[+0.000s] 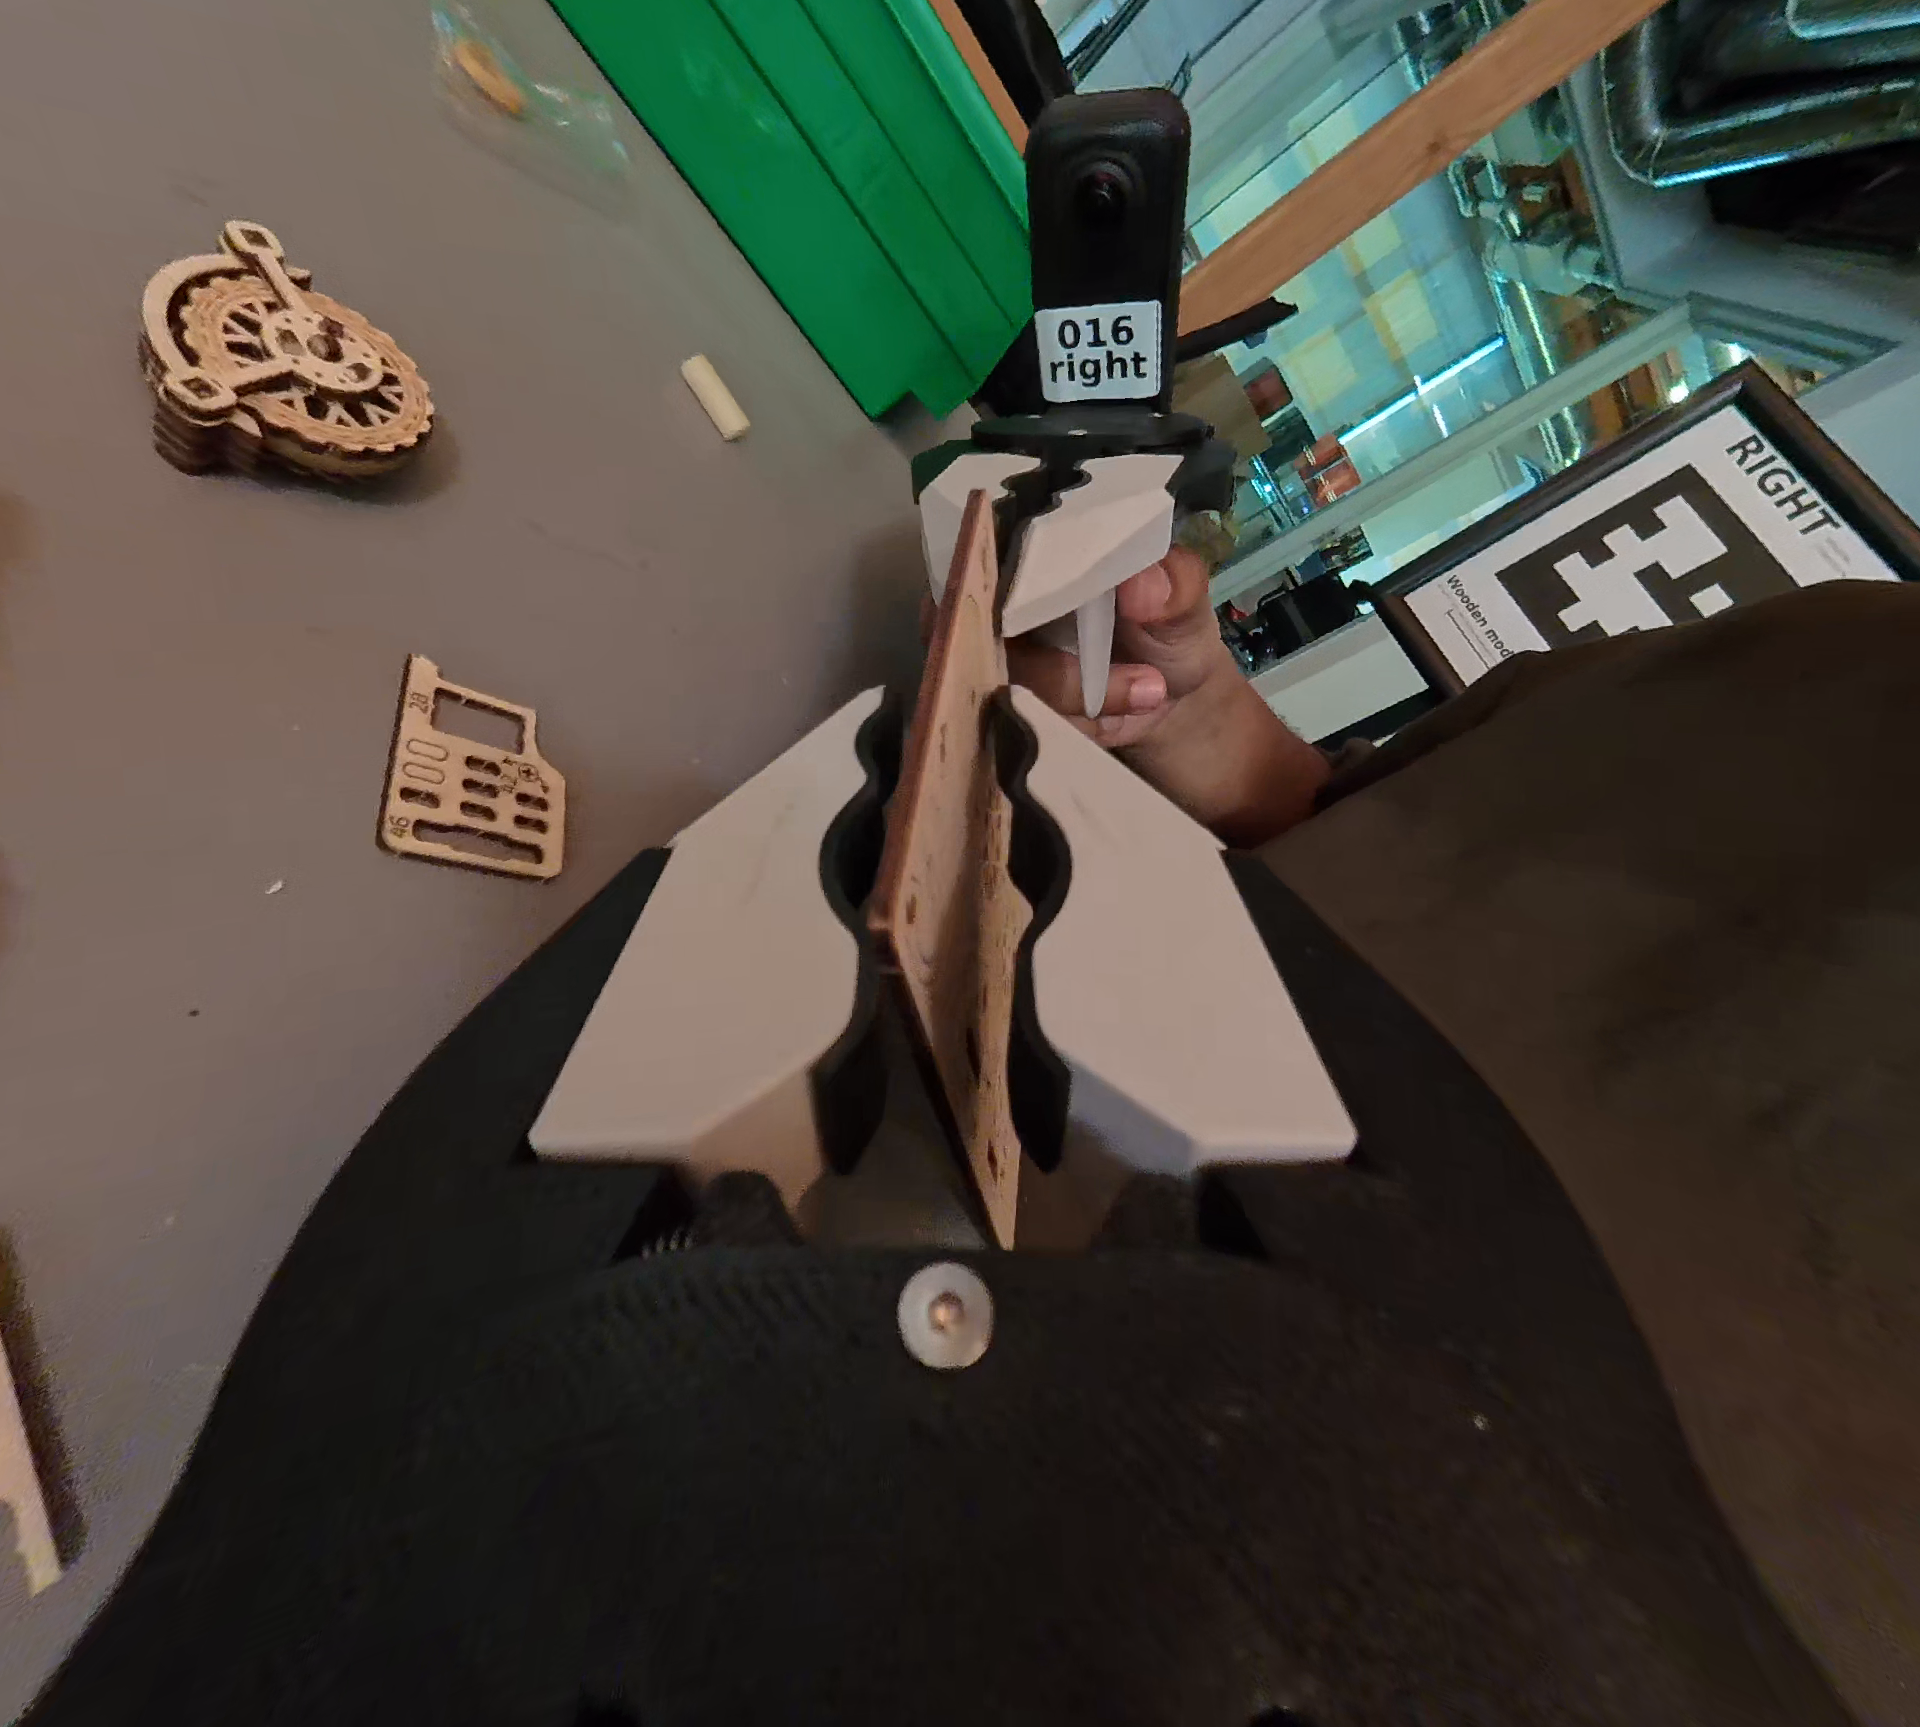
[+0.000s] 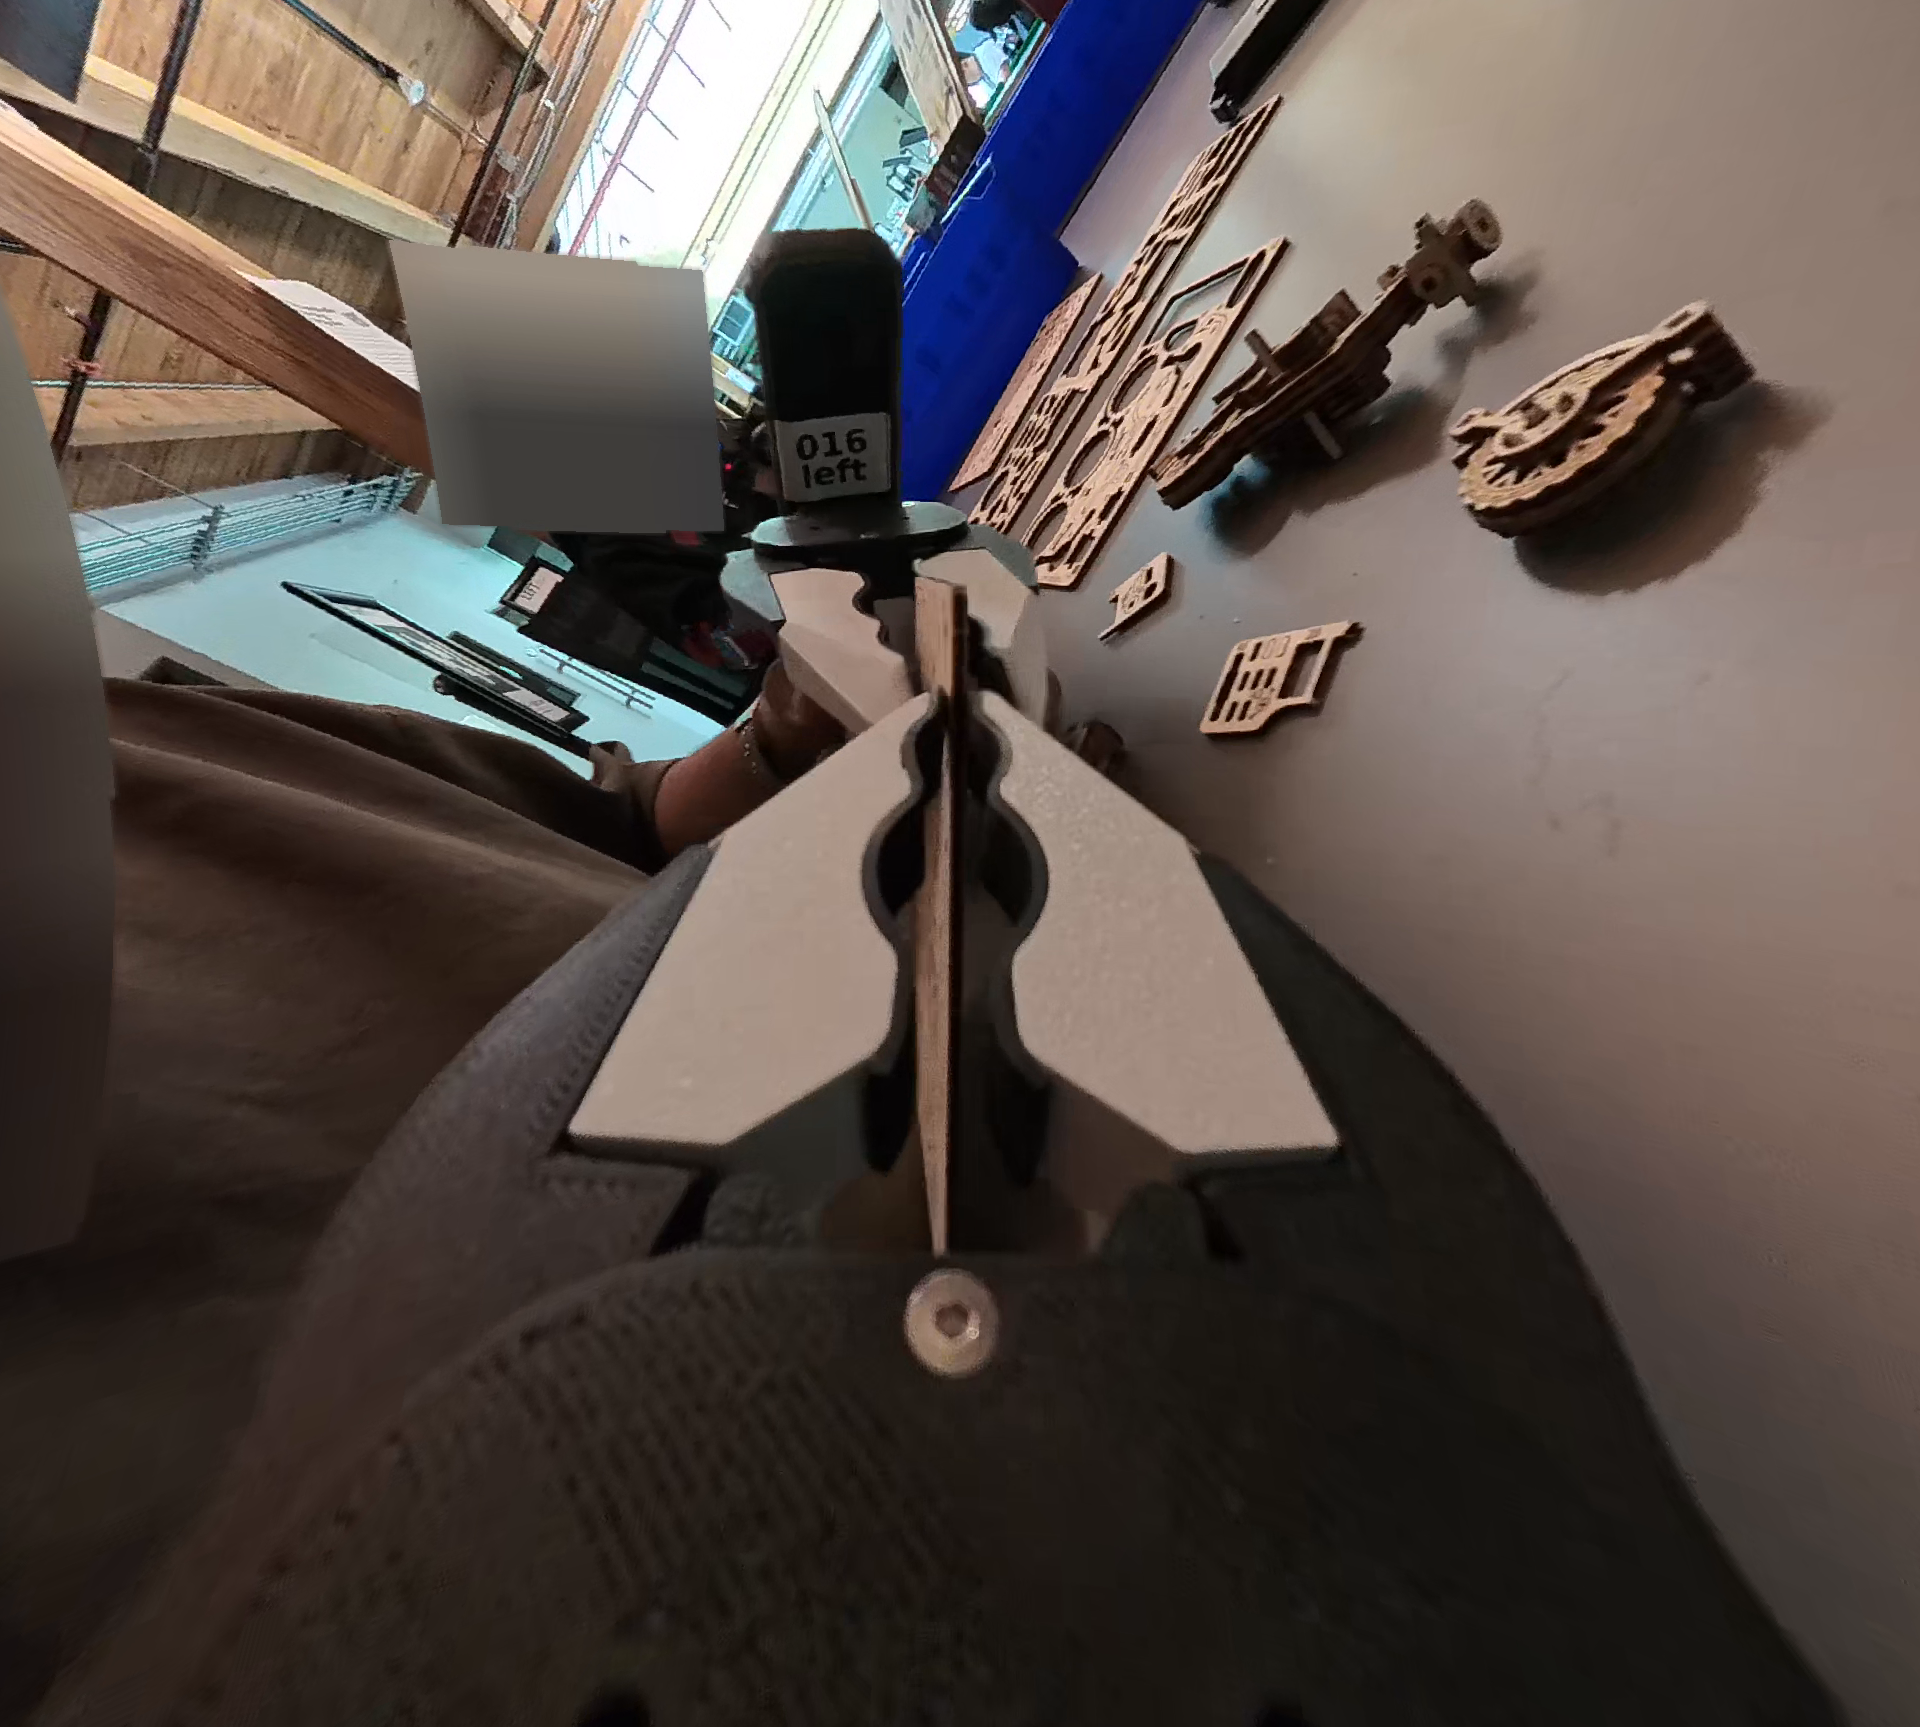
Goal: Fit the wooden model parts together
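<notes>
Both grippers clamped one thin wooden sheet (image 1: 961,856) edge-on between them: the left gripper (image 1: 948,701) pinched its near end, the right gripper (image 2: 948,706) the opposite end, held above the grey table (image 1: 260,67). On that table lay a small flat cut-out part (image 1: 473,773) and an assembled wooden wheel model (image 1: 281,358), apart.

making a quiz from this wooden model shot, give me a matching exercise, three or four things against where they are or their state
Things:
1. wooden sheet
2. wheel assembly
3. small slotted panel
4. white peg

Places or states:
A. flat on the grey table, nearest the grippers
B. clamped by both the left gripper and the right gripper
C. near the green board
D. built up in stacked layers

Pairs: 1-B, 2-D, 3-A, 4-C
</notes>
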